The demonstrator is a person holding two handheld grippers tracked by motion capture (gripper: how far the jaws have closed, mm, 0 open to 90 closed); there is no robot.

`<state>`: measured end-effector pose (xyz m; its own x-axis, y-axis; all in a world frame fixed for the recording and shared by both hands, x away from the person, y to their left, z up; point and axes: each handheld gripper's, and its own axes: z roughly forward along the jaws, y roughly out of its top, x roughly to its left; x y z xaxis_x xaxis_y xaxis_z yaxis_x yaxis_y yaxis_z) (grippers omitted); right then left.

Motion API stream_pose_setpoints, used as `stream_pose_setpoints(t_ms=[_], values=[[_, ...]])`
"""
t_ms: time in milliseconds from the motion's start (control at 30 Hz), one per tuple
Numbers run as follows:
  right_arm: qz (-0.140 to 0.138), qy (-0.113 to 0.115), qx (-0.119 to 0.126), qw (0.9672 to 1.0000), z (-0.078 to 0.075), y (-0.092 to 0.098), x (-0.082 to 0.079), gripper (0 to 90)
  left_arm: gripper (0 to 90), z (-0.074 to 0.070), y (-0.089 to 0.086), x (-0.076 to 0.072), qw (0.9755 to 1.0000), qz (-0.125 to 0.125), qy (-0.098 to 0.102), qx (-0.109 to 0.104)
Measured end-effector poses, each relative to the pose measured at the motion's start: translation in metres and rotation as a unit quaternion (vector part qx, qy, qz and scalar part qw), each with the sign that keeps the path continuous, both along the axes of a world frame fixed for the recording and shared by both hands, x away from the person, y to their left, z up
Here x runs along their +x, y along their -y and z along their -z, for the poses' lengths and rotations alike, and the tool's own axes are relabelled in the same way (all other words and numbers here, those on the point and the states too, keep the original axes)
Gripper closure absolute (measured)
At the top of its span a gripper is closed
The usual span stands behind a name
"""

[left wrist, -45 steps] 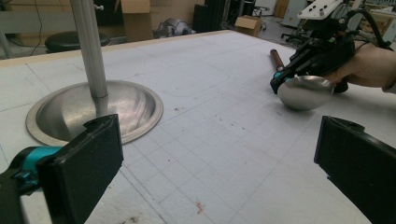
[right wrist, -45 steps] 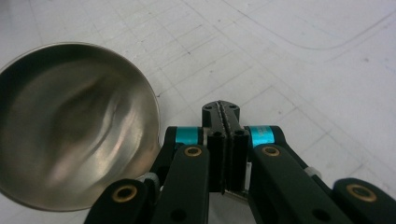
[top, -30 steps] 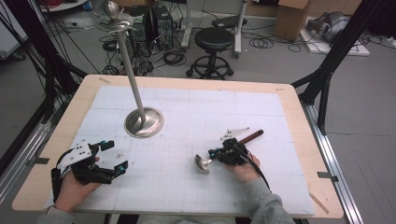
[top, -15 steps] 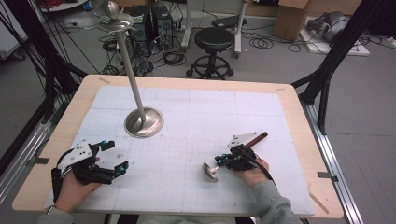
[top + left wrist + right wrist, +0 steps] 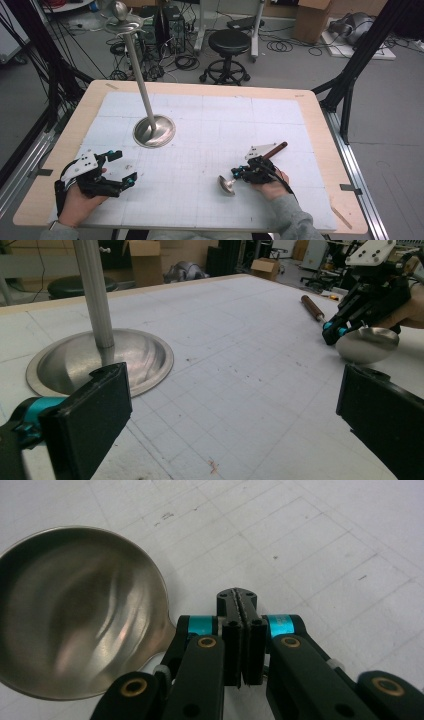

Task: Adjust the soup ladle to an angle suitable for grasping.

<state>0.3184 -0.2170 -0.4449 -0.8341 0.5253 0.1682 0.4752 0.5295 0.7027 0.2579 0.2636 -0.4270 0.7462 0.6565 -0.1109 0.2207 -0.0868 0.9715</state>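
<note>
Two grippers work a wooden table covered by a white gridded mat. At far left, the left gripper rests low over the near edge of the mat with its jaws spread wide and nothing between them. They point towards the middle of the table.

Beyond it stands a metal stand. Its dished base sits on the mat, and a slim pole rises to a small tray that carries a rounded metal piece.

To the right, well apart from the stand, a metal spoon lies near the front of the mat, bowl towards the person. Its wooden handle angles away to the back right.

The right gripper sits over the spoon's neck. In the right gripper view its jaws are pressed flat together with nothing visible between the pads, and the neck runs under the gripper's left side. Whether the gripper has any hold on the spoon cannot be told.

The work looks to be at an early stage. The spoon is low at the front of the table, far from the stand, and the left gripper is idle.
</note>
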Motion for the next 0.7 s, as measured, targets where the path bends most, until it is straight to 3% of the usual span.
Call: stream_pose_setpoints(t_ms=[467, 700], values=[[-0.039, 0.020, 0.002, 0.9990, 0.001, 0.025, -0.020, 89.8, 1.7, 0.000, 0.000, 0.000, 1.0000, 0.002, 0.001, 0.004], [-0.052, 0.014, 0.002, 0.9985, 0.001, 0.043, -0.032, 89.8, 1.7, 0.000, 0.001, 0.001, 1.0000, 0.001, 0.001, 0.003]])
